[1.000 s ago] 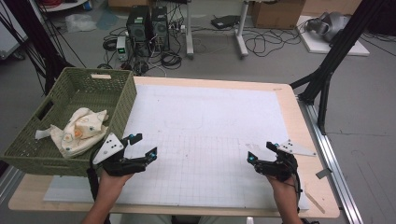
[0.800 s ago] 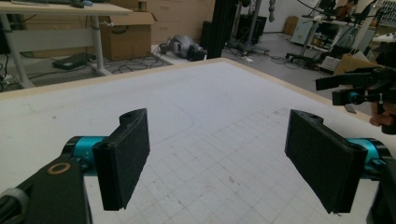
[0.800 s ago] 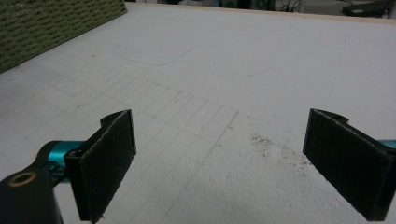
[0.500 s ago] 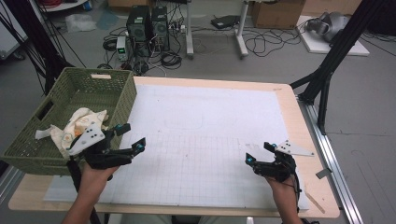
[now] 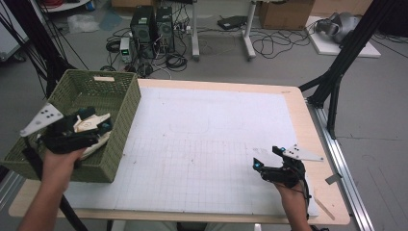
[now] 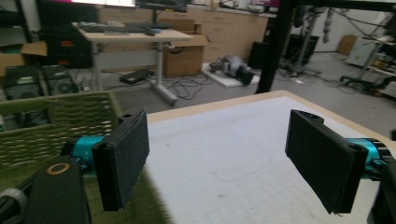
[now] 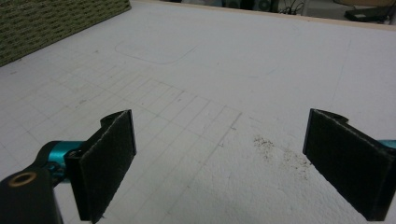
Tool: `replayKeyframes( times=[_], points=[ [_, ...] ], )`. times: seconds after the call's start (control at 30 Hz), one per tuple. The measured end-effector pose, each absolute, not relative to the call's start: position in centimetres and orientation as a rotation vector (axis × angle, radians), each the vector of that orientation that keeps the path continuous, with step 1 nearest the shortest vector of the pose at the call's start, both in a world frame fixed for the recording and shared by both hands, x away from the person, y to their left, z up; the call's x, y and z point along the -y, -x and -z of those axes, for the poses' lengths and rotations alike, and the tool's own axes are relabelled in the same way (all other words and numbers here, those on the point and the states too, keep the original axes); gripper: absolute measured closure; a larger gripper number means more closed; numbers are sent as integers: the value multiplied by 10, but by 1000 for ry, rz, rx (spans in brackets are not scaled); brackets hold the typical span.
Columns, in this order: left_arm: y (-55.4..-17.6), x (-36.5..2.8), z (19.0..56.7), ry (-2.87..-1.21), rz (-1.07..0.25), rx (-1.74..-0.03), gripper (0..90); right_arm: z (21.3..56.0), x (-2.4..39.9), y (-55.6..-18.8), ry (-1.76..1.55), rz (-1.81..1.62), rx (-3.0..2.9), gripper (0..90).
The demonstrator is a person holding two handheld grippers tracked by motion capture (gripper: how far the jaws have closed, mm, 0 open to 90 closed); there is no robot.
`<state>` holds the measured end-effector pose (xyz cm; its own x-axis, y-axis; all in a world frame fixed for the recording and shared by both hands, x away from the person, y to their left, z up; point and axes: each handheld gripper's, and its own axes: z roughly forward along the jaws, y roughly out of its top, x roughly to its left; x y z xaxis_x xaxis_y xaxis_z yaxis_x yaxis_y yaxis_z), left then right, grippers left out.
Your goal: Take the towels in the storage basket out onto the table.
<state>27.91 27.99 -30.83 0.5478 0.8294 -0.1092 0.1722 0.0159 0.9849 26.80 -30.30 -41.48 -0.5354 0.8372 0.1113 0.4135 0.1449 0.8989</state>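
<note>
A green woven basket (image 5: 118,103) stands on the table's left edge with a cream cloth (image 5: 96,142) inside, mostly hidden under my left hand. My left gripper (image 5: 96,119) hovers over the basket's near part and is open. In the left gripper view the left gripper (image 6: 218,140) has its jaws wide apart with nothing between them, the basket (image 6: 42,130) low at the left. My right gripper (image 5: 266,157) is open just above the white gridded mat (image 5: 211,130) near the front right. Nothing lies between the jaws of the right gripper (image 7: 219,140).
The mat (image 7: 210,70) covers most of the wooden table (image 5: 308,125). The basket's wall (image 7: 46,18) shows at the top left of the right gripper view. A black frame leg (image 5: 337,77) stands off the right edge. Computers and cables (image 5: 154,29) lie on the floor behind.
My left gripper has moved left and away from the mat's front, from beside the basket to over it. The right gripper has stayed almost still.
</note>
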Motion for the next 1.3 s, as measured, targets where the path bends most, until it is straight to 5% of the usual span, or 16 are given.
replayKeyframes(
  times=[0.37, 1.3],
  points=[
    [-316, -338, 313, -1630, -690, -1194, 225, 415, 305, -269, -1196, -1366, -2006, 88],
    [-375, -359, 382, -1877, -605, -1793, 239, 414, 307, -267, -1203, -1367, -1996, 88]
  ],
)
